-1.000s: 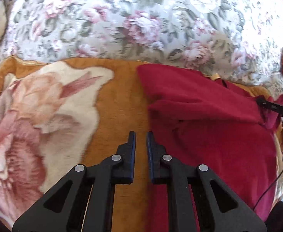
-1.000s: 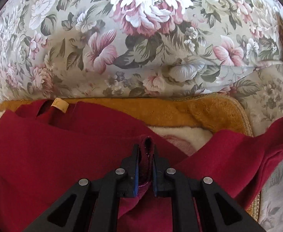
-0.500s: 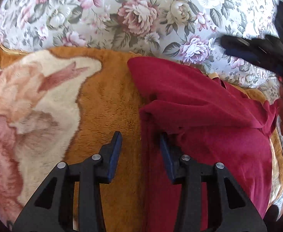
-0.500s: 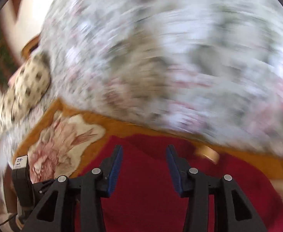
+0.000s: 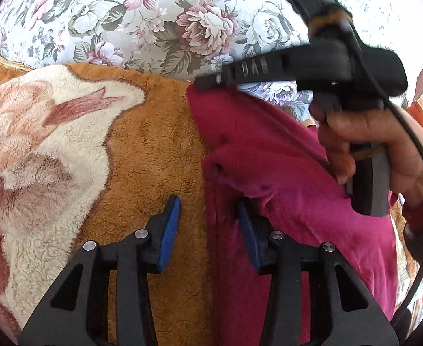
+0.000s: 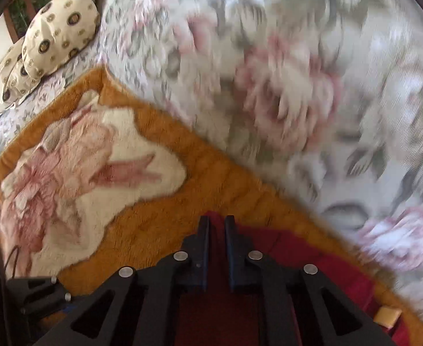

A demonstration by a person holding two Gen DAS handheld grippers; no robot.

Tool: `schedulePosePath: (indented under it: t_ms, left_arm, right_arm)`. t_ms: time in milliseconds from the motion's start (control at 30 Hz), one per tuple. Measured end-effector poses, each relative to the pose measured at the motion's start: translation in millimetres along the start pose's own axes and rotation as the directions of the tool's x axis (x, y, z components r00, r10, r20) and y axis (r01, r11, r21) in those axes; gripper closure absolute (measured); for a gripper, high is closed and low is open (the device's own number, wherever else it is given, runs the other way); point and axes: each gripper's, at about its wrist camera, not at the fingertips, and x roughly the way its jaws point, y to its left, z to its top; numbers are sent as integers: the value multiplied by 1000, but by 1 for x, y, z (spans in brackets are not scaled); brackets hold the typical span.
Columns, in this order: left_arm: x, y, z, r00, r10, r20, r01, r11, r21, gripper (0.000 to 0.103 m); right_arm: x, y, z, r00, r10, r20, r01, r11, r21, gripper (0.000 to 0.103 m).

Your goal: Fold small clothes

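A dark red garment [image 5: 269,173] lies partly folded on an orange plush blanket [image 5: 153,144]. My left gripper [image 5: 208,225] is open and straddles the garment's left edge. Its left finger is over the blanket and its right finger sits against a fold of red cloth. A hand [image 5: 364,144] holds my right gripper [image 5: 200,85], which reaches across to the garment's far left corner. In the right wrist view the right gripper [image 6: 217,220] has its jaws closing tight on that corner, with red cloth [image 6: 269,245] between the pads. A yellow tag [image 6: 387,315] shows at the lower right.
The blanket [image 6: 153,216] bears a large cream and pink flower pattern and lies on a floral bedspread [image 5: 153,28]. Patterned pillows [image 6: 58,31] sit at the far left of the bed. A black cable hangs from the right gripper over the garment.
The right gripper let go of the fold on the garment's right side, swung across to the far left corner and shut there. The left gripper opened and sank onto the garment's left edge.
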Motion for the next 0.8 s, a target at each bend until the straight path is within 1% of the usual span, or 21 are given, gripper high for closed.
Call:
schedulePosePath:
  t_ms: [67, 100, 133, 200, 233, 300, 333, 367, 400, 433, 467, 500, 567, 600, 667, 733, 767, 800]
  left_arm:
    - [0, 1, -1, 1000, -6, 3, 6, 1000, -6, 63]
    - [-2, 3, -2, 1000, -11, 4, 11, 1000, -9, 63]
    - [-4, 7, -4, 1000, -13, 5, 13, 1000, -10, 63]
    - [-3, 5, -5, 1000, -9, 6, 9, 1000, -5, 63]
    - [-5, 7, -6, 1000, -7, 6, 7, 1000, -4, 63]
    - [-6, 8, -6, 1000, -3, 7, 3, 1000, -6, 63]
    - [-5, 8, -6, 1000, 4, 6, -3, 1000, -8, 63]
    - [-7, 8, -6, 1000, 11, 5, -11, 1000, -9, 63]
    - [-10, 7, -5, 1000, 24, -1, -24, 1000, 0, 63]
    - [-12, 4, -5, 999, 40, -3, -40, 999, 15, 63]
    - [-16, 1, -4, 998, 60, 1, -60, 998, 32, 63]
    - [-23, -2, -3, 996, 87, 24, -88, 994, 57, 63]
    - [-31, -6, -1, 994, 95, 46, -98, 993, 67, 63]
    - [-35, -7, 3, 994, 90, 54, -93, 994, 59, 63]
    - [-34, -11, 11, 994, 91, 66, -94, 995, 45, 63]
    - [-27, -17, 19, 994, 91, 59, -93, 995, 32, 63]
    - [-21, -22, 22, 996, 80, 48, -81, 996, 30, 63]
    - [-15, -28, 22, 996, 77, 34, -78, 996, 35, 63]
  right_arm:
    - [-4, -6, 9, 996, -57, 65, 55, 998, 39, 95]
    - [-2, -10, 13, 993, -90, 78, 87, 995, 47, 95]
    - [5, -12, 15, 991, -113, 70, 110, 993, 54, 95]
    - [26, -15, 11, 992, -122, 33, 120, 990, 73, 95]
    - [30, -16, 9, 989, -144, 33, 141, 988, 64, 95]
    - [27, -13, 7, 982, -173, 70, 170, 984, 51, 95]
    - [21, -14, 7, 984, -163, 77, 159, 985, 62, 94]
    - [13, -14, 7, 986, -146, 78, 140, 987, 81, 91]
    - [2, -15, 6, 990, -117, 83, 108, 988, 106, 84]
    - [-18, -17, 0, 991, -76, 110, 60, 989, 138, 80]
    - [-33, -18, -6, 990, -49, 131, 29, 988, 151, 77]
    - [-47, -17, -13, 990, -32, 140, 9, 987, 161, 77]
    - [-72, -20, -41, 992, -45, 121, 20, 978, 206, 77]
    - [-81, -21, -59, 992, -35, 121, 7, 974, 227, 77]
    - [-86, -25, -87, 993, -39, 112, 8, 965, 261, 77]
    - [-71, -27, -114, 996, -71, 55, 51, 950, 307, 76]
    - [-64, -30, -122, 998, -52, 40, 36, 943, 330, 76]
    - [-64, -34, -129, 997, -34, 64, 9, 933, 359, 76]
